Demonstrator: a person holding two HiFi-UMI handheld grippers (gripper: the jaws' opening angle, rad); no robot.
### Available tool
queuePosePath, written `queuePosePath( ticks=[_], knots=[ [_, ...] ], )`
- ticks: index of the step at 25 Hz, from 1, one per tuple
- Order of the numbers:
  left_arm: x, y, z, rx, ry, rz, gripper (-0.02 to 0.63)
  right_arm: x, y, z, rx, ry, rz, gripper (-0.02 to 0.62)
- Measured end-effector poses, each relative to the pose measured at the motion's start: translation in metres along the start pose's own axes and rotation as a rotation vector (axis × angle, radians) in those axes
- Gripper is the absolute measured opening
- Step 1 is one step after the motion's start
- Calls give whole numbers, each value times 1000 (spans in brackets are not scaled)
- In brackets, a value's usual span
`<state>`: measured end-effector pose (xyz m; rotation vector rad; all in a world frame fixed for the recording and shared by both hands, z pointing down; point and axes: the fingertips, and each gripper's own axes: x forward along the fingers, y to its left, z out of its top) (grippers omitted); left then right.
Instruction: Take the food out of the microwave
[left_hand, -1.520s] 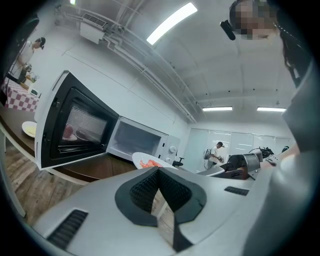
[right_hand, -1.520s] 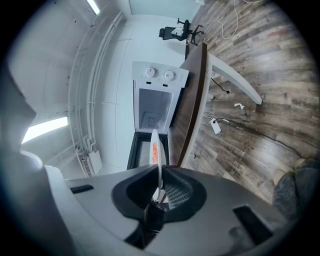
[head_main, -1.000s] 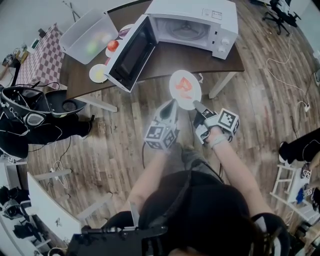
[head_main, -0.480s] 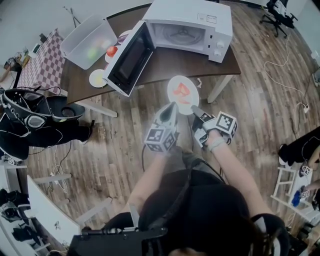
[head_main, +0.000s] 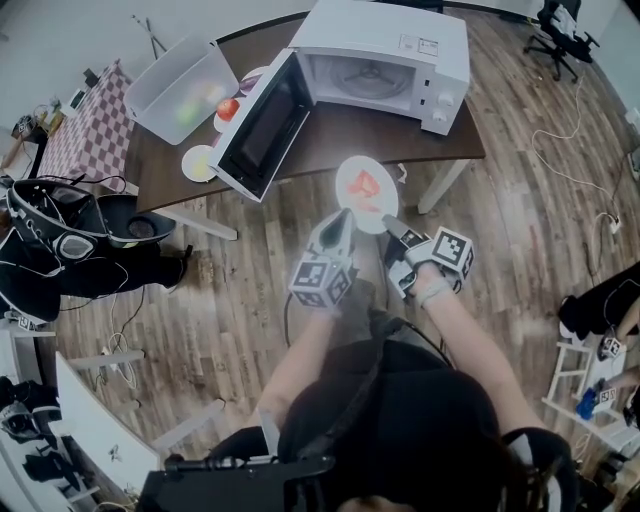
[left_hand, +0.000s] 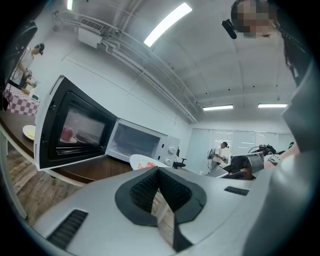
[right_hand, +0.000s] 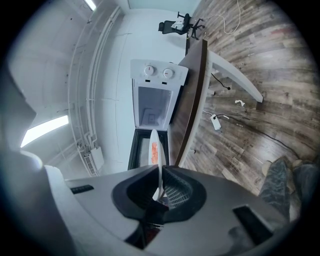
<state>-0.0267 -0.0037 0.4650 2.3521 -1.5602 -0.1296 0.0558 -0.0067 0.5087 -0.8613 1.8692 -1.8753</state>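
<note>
A wooden floor (head_main: 520, 200) fills most of the head view, and a dark table (head_main: 350, 130) is seen at its top. On the table a white microwave (head_main: 390, 45) is stood with its door (head_main: 258, 125) swung wide to its left. A clear bin (head_main: 160, 75), left of the microwave, is seen from above to hold something yellow-green. Between the bin and the door a red round thing (head_main: 229, 107) lies on a plate. A small yellow plate (head_main: 200, 163) sits at the table edge below the door.

The white plate (head_main: 366, 193) with orange-red food (head_main: 367, 185) is held in front of the microwave, just past the table's front edge, over open floor.

Only the right gripper view shows the grip: the plate is seen edge-on, its rim pinched between the pads of the right gripper (right_hand: 159, 192). The left gripper (left_hand: 161, 200) is shown with its jaws pressed together, just beside the plate.
</note>
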Motion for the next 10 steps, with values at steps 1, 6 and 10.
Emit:
queuePosePath(
  ticks=[1,6,10],
  knots=[
    [3,2,-1,-3,2,-1,2,2,-1,2,-2,1,-3,21],
    [26,15,0,-15,8,-15,2,20,-4,14,-1,-3,-7,21],
    [43,30,8,-9,13,-30,2,39,-3,23,6,-15,-5,21]
  ],
)
